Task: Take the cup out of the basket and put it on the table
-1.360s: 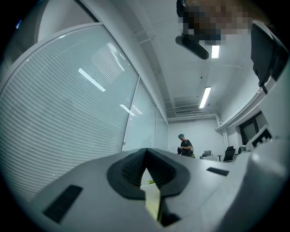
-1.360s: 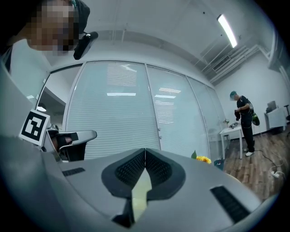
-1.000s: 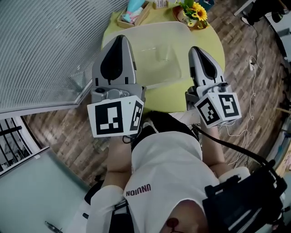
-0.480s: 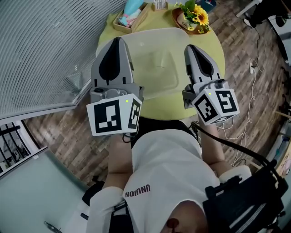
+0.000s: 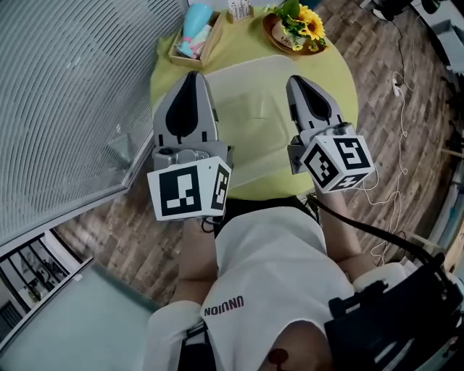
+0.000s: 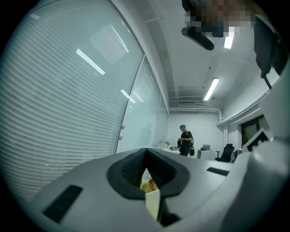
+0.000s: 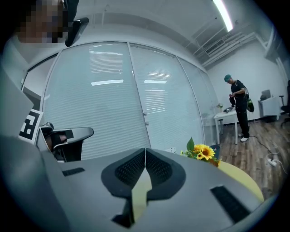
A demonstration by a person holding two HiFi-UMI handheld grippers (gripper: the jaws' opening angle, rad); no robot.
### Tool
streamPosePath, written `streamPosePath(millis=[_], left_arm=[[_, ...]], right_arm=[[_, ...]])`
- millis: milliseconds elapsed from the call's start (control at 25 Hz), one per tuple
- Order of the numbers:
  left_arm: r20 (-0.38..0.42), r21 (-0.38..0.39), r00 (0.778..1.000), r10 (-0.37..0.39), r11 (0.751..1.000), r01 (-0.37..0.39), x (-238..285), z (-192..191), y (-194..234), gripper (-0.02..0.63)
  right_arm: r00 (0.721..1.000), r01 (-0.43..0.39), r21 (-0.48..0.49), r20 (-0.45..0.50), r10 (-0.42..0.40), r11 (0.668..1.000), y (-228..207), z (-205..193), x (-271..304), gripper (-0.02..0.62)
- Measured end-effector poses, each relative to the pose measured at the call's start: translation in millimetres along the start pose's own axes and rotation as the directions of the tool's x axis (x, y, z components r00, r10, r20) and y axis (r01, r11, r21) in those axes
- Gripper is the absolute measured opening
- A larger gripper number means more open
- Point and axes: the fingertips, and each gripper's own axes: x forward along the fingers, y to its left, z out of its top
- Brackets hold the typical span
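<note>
A light blue cup (image 5: pixel 194 17) lies in a shallow wooden basket (image 5: pixel 178 52) at the far left of the round yellow table (image 5: pixel 341 72). Both grippers hover over the table's near half, well short of the basket. My left gripper (image 5: pixel 191 74) points toward the basket, its jaws shut and empty. My right gripper (image 5: pixel 293 80) is level with it on the right, also shut with nothing between the pads. In the left gripper view the fingertips (image 6: pixel 146 151) meet; in the right gripper view the left gripper's marker cube (image 7: pixel 30 126) shows at the left.
A bowl of sunflowers (image 5: pixel 299 27) stands at the table's far right, and the sunflowers (image 7: pixel 203 152) also show in the right gripper view. A clear shallow tray (image 5: pixel 254 123) covers the table's middle. A slatted glass wall (image 5: pixel 65 94) runs along the left. A person (image 7: pixel 238 106) stands far off.
The head view has tilted, so the basket and flowers sit lower in the frame. Both grippers have shifted slightly forward over the table and stay shut.
</note>
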Motion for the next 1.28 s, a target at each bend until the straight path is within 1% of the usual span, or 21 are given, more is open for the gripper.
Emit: streamPosePath(millis=[120,360,560,640,680,720,760,800,1120,1280], left_arm=[[-0.025,-0.002,0.999,-0.041,0.999,0.041,11,-12,6,0.014],[-0.078,-0.065,0.992,-0.099,0.993,0.094,29,-45,22,0.014],[-0.125,-0.095,0.98,-0.157,0.985,0.145,39,-68,29,0.014],[-0.143,-0.108,0.974,-0.176,0.981,0.162,42,-76,30,0.014],[-0.15,-0.113,0.971,-0.185,0.979,0.17,43,-79,30,0.014],[-0.156,-0.117,0.969,-0.194,0.977,0.177,44,-82,30,0.014],[-0.16,-0.122,0.966,-0.202,0.975,0.184,45,-84,30,0.014],[-0.166,-0.127,0.964,-0.21,0.973,0.19,47,-87,30,0.014],[-0.19,-0.156,0.944,-0.269,0.958,0.241,60,-107,24,0.014],[-0.195,-0.166,0.935,-0.295,0.95,0.265,65,-113,21,0.014]], right_arm=[[0.999,0.036,0.007,-0.039,-0.036,0.999,-1,-13,14,0.02],[0.988,0.085,0.054,-0.134,-0.077,0.995,-3,-46,43,0.021],[0.973,0.154,0.025,-0.177,-0.147,0.988,-8,-64,53,0.023],[0.968,0.175,0.027,-0.189,-0.167,0.984,-11,-71,56,0.025],[0.965,0.184,0.032,-0.198,-0.174,0.982,-12,-75,57,0.03],[0.961,0.189,0.035,-0.211,-0.178,0.981,-14,-80,59,0.051],[0.957,0.192,0.037,-0.227,-0.179,0.981,-14,-85,61,0.088],[0.953,0.195,0.037,-0.246,-0.18,0.98,-15,-91,64,0.105],[0.914,0.233,0.026,-0.347,-0.209,0.972,-23,-124,74,0.148],[0.899,0.243,0.068,-0.391,-0.199,0.968,-26,-140,78,0.158]])
